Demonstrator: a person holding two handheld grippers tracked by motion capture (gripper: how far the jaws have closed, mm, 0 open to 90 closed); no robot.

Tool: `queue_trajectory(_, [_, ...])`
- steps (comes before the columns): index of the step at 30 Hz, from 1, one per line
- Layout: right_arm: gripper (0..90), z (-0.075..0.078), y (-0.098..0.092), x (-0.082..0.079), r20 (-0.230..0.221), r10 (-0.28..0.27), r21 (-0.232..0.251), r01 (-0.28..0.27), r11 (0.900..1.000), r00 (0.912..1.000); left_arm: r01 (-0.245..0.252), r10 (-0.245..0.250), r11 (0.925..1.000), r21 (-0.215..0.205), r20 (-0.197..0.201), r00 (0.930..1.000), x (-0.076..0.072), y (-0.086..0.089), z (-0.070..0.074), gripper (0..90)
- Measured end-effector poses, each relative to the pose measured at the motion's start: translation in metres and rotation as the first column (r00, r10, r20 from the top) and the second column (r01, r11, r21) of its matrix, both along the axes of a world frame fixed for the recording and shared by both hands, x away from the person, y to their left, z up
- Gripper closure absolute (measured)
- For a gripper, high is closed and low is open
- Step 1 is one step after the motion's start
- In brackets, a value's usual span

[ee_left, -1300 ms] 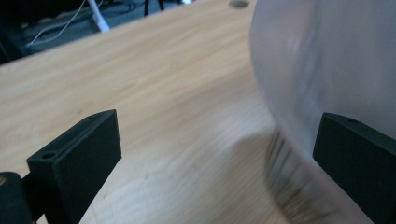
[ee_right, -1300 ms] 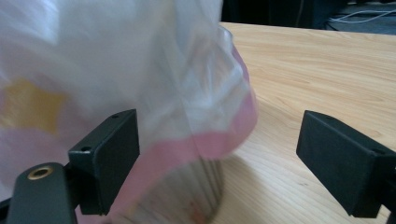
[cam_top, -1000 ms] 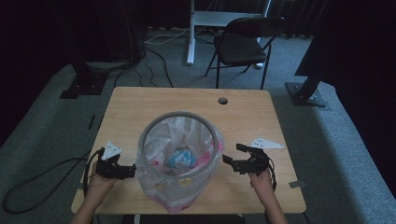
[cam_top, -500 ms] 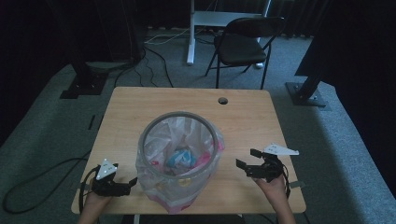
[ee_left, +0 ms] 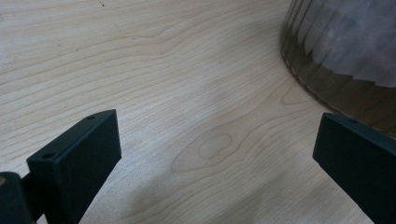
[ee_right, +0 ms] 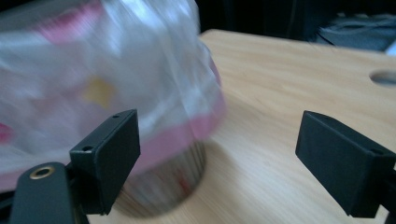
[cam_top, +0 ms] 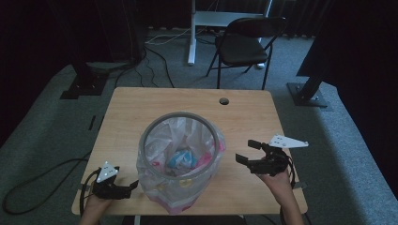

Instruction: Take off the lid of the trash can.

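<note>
A round waste bin (cam_top: 180, 161) lined with a clear plastic bag with a pink hem stands at the front middle of the wooden table (cam_top: 155, 105); blue and pink scraps lie inside. My left gripper (cam_top: 126, 188) is open near the front left corner, low over the wood, with the bin's ribbed base (ee_left: 336, 79) just ahead. My right gripper (cam_top: 249, 151) is open to the right of the bin, apart from it. In the right gripper view the bag (ee_right: 116, 70) is blurred and hangs over the bin's wall (ee_right: 168, 184).
A cable hole (cam_top: 224, 101) is in the table's far side. A black folding chair (cam_top: 246, 44) and a white desk leg (cam_top: 191, 33) stand beyond it. Black stand bases (cam_top: 307, 96) sit on the grey carpet, and a cable (cam_top: 28, 185) trails left.
Both grippers have drawn back from the bin's sides. The left one has dropped toward the front left corner; the right one has moved right and a little nearer.
</note>
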State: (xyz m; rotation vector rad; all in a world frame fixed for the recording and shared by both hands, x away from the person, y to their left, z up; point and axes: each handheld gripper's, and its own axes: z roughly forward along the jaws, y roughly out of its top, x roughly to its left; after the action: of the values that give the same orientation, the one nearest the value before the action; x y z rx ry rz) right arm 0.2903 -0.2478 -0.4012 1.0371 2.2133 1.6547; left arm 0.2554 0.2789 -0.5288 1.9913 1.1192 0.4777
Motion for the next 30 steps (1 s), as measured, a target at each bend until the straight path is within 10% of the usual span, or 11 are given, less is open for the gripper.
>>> queue_trajectory(19, [10.9, 0.066, 0.035, 0.043, 0.086, 0.104, 0.001, -0.104, 0.995, 0.9908, 0.009, -0.009, 0.9999, 0.007, -0.032, 0.9994, 0.004, -0.001, -0.010, 1.0])
queue_trajectory(30, [18.7, 0.078, 0.084, 0.079, 0.045, 0.201, -0.064, -0.198, 0.978, 0.9786, 0.012, -0.011, 0.9999, 0.012, -0.038, 0.9992, 0.004, 0.000, -0.012, 1.0])
